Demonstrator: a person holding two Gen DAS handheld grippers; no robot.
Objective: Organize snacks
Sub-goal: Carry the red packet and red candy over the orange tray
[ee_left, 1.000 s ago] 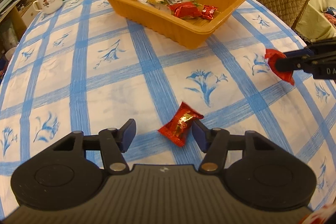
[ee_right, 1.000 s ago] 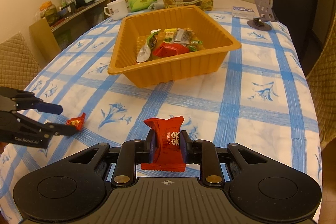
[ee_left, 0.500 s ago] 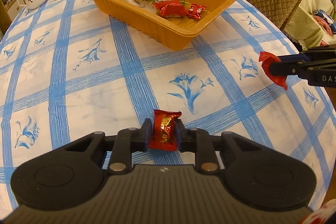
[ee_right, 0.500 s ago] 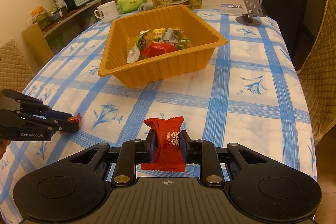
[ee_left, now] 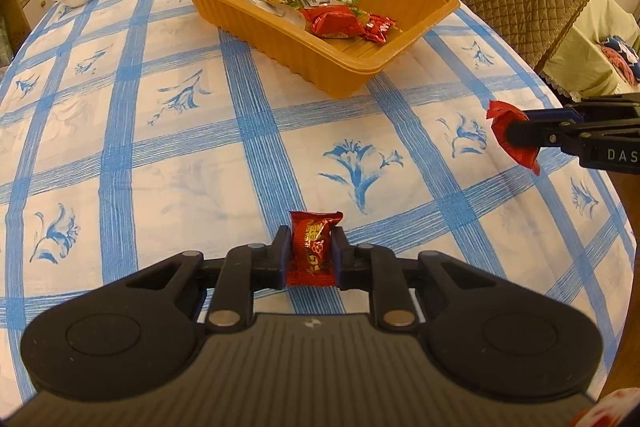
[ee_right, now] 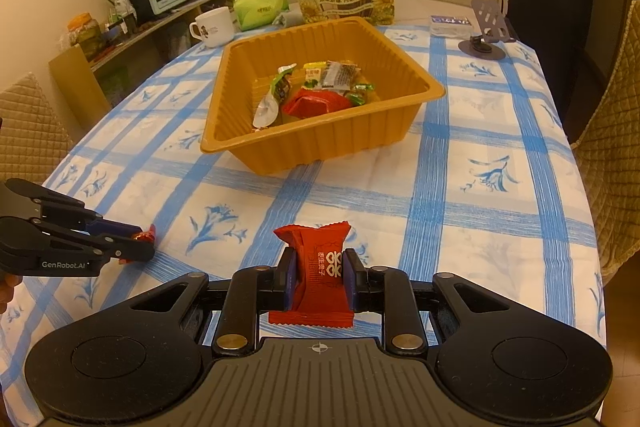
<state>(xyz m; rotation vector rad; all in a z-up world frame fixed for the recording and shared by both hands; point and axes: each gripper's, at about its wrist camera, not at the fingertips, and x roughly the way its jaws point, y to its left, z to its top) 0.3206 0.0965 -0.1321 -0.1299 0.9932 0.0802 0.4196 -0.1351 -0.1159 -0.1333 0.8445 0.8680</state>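
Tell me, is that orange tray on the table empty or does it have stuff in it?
Partly filled. The orange tray holds several wrapped snacks clustered together, with bare floor showing around them.

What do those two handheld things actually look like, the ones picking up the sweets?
Both are matte black plastic. The left tool and right tool each have a ribbed grey-black base with two round discs, brass-coloured pivot screws, jointed link arms and flat fingers with blue pads. Seen from the side, one reads "GenRobot.AI", the other shows "DAS". No cables or sleeves show.
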